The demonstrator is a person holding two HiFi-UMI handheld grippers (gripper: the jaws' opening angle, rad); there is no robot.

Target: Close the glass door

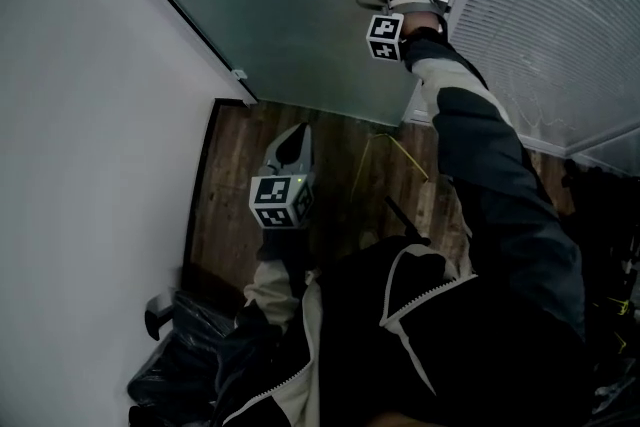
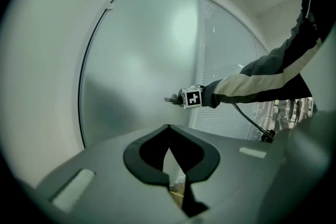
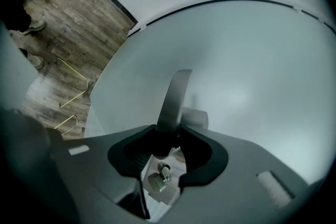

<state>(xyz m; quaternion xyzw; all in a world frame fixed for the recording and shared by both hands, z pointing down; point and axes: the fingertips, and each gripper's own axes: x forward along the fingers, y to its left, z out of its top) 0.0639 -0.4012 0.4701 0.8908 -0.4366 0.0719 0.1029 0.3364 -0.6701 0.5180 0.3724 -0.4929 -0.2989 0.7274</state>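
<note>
Glass door (image 1: 300,5) fills the top of the head view; my right tool (image 3: 169,139) is pinching its lever handle (image 3: 176,97).
The handle's long axis runs up-frame, straight out of the jaws. My left tool (image 2: 168,134) is pressed together and empty at lower centre, well apart from the door, so the right hand drives.
</note>
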